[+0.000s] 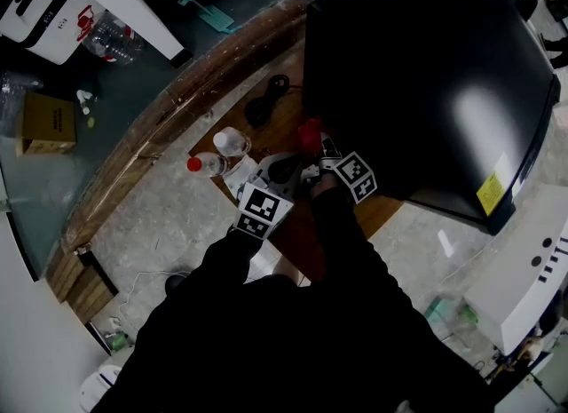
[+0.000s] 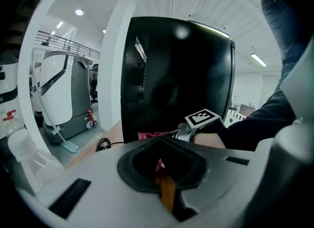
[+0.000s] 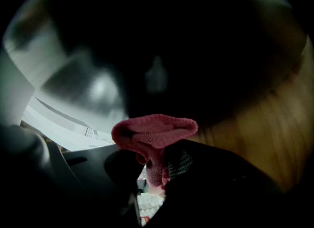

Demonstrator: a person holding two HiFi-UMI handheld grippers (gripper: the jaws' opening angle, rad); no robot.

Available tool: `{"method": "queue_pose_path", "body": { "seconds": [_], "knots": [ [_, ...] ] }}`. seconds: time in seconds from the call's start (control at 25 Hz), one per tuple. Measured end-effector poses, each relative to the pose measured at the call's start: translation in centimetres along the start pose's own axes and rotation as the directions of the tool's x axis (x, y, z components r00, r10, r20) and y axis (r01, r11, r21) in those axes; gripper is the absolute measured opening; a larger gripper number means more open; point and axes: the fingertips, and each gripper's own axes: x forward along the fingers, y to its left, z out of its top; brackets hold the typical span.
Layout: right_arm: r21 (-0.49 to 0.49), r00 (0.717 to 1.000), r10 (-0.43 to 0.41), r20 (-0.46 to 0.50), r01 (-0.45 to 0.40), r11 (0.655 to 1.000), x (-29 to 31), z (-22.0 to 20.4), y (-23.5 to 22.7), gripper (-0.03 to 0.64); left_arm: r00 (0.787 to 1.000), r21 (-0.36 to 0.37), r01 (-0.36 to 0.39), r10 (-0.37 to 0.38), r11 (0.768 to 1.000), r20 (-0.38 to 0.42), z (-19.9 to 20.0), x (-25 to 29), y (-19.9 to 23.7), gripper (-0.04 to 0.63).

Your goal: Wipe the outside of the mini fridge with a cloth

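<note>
Two grippers: one per hand, both held low in front of the mini fridge [image 1: 435, 74], black sleeves behind them.
Mini fridge: black and glossy, standing on a wooden surface [image 1: 286, 123]; a yellow label [image 1: 490, 193] sits on its right-hand face in the head view.
Cloth: the red-pink cloth [image 1: 308, 134] is at the fridge's lower left corner, just above the wood. The right gripper view shows it bunched into a rolled fold [image 3: 154, 131] against the dark fridge wall. Contact with the wall cannot be confirmed.
Right gripper: the right gripper [image 1: 318, 150] has its tongs pinched on the cloth, with a strip of fabric trapped between them.
Left gripper: the left gripper [image 1: 284, 170] is just beside the right one and back from the fridge. Its tongs are pressed together, with an orange strip and a small pink fleck at the seam. What the fleck is cannot be determined.
Left gripper view: fridge side [image 2: 181, 75] fills the centre, with the cloth [image 2: 148, 135] and right gripper [image 2: 184, 133] at its base.
Nearby items: two clear bottles, one white-capped [image 1: 230, 142] and one red-capped [image 1: 202, 165], stand just left of the left gripper. A black cable [image 1: 266, 100] lies coiled near the fridge.
</note>
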Motion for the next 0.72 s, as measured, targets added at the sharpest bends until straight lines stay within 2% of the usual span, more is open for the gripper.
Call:
{"method": "queue_pose_path", "body": {
  "seconds": [0.16,0.28,0.4,0.56,0.72],
  "knots": [
    [-0.014,0.999,-0.044,0.001,0.044,0.999,0.3,-0.1,-1.6,0.095,1.0,-0.007,0.0,0.0,1.0,0.019,0.7,-0.6,-0.1,0.006],
    [-0.117,0.998,-0.063,-0.027,0.059,0.991,-0.4,-0.7,-1.3,0.087,0.999,-0.01,-0.002,0.003,1.0,0.042,1.6,-1.5,-0.1,0.006],
    [-0.194,0.997,-0.005,-0.082,-0.011,0.981,-2.8,-1.9,1.4,0.086,0.997,-0.011,-0.013,0.013,1.0,0.076,2.9,-2.2,0.0,0.006],
    [-0.236,0.988,0.085,-0.13,-0.114,0.965,-8.0,-2.9,6.3,0.087,0.994,0.009,-0.007,0.006,1.0,0.106,4.4,-3.4,-0.5,0.006],
    [-0.341,0.977,0.168,-0.129,-0.203,0.918,-14.1,-2.3,12.0,0.087,0.988,0.035,-0.003,-0.002,0.999,0.152,6.7,-5.8,-1.4,0.006]
  ]
}}
